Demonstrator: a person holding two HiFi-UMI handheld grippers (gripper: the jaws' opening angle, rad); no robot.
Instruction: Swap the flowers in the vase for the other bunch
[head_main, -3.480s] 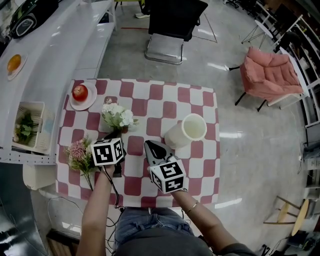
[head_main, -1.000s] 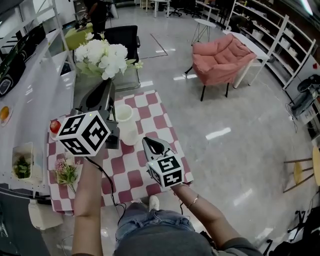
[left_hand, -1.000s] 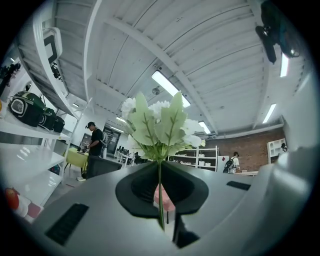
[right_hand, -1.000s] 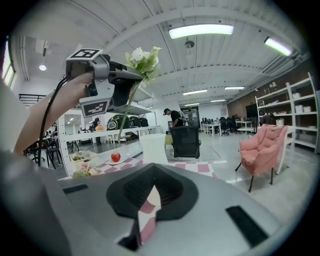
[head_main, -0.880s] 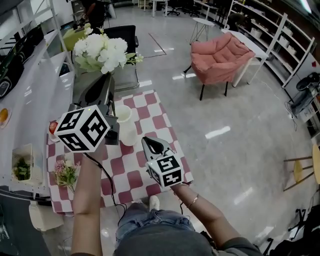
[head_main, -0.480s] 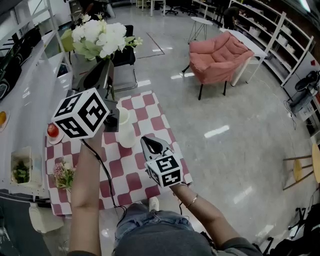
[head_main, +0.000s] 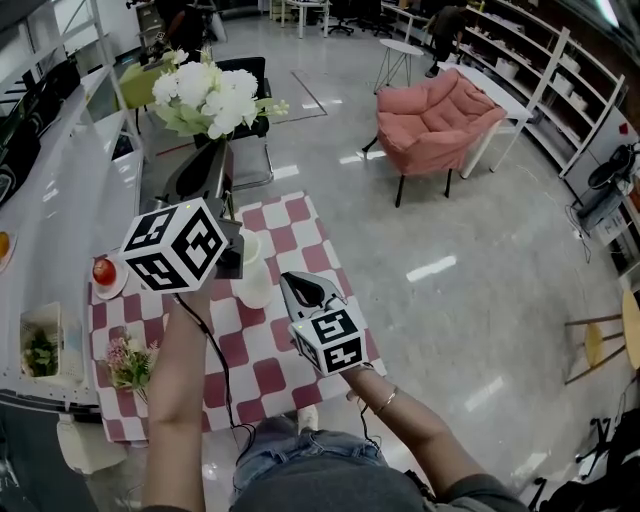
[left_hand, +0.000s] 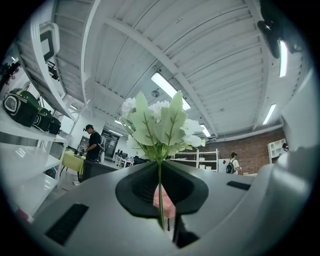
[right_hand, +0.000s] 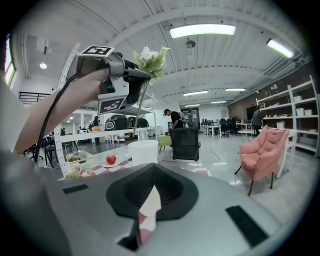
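The bunch of white fabric flowers with green leaves (head_main: 212, 92) is standing upright high above the table, well clear of the white cylindrical vase (head_main: 256, 288) below it. It looks lifted out to free the vase. The left gripper (left_hand: 161, 212) is pinching its thin green stem between closed jaws, and the blooms are rising just beyond the tips. The small pink bunch (head_main: 130, 356) is lying on the red-and-white checked tablecloth (head_main: 270, 372). The right gripper (head_main: 297, 288) is hovering beside the vase, its jaws together on nothing.
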